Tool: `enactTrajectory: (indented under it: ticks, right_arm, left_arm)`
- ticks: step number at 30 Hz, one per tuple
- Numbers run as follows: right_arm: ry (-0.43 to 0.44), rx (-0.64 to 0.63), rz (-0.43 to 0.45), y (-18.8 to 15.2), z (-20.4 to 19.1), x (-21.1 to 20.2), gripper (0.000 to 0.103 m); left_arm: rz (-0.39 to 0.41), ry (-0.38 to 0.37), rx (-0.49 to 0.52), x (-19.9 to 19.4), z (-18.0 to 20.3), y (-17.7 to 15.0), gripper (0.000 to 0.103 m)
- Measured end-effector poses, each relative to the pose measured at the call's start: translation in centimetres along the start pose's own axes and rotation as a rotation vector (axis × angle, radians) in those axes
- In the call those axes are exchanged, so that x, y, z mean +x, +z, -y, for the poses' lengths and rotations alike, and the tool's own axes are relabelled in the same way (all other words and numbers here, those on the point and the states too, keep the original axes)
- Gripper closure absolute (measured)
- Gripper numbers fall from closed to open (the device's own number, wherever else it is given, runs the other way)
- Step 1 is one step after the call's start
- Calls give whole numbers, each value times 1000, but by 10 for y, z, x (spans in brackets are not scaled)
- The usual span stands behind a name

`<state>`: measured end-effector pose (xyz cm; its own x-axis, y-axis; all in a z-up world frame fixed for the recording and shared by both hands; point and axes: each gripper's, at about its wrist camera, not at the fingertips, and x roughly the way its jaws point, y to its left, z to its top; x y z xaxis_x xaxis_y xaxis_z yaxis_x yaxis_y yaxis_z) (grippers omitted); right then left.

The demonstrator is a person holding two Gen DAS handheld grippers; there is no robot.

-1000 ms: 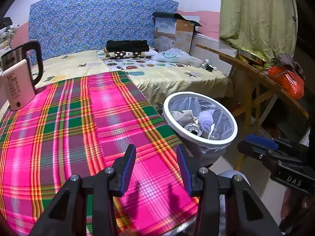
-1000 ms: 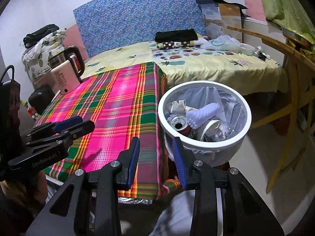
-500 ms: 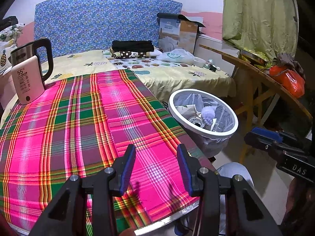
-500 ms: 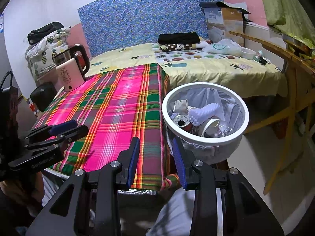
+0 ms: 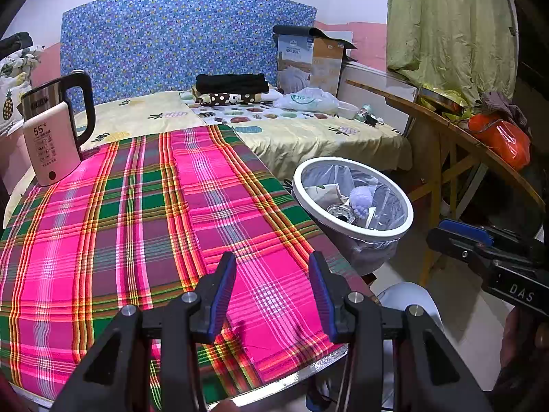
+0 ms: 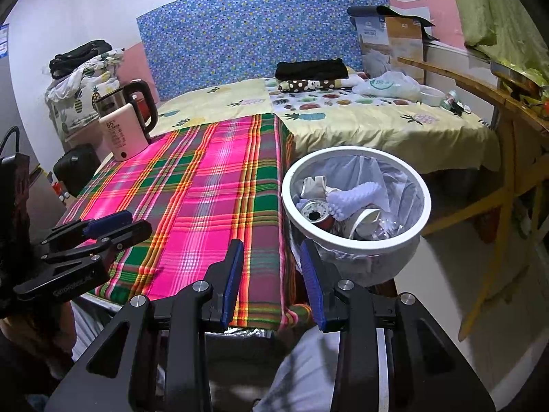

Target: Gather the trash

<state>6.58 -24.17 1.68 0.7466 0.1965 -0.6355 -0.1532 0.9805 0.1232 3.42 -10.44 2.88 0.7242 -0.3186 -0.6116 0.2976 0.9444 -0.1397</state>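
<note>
Now: left tool and right tool both spread, empty. Bin just ahead-right of right tool, holding can, crumpled paper. Judged light, crushable; grip bin by stiff rim.

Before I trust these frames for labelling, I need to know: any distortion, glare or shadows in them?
Left wrist view: fisheye bends the wooden table's edge, corners vignette black, jaw shadows fall on the plaid cloth. Right wrist view: same bowing, and glare whitens the pink stripes beside the bin.
</note>
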Motion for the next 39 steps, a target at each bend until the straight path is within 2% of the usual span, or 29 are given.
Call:
enactTrajectory:
  ticks: [39]
  right_arm:
    - [2,-3,-7,-2,-2,2,67]
  left_arm:
    - [-8,15,-12,-1,-6,-2,57]
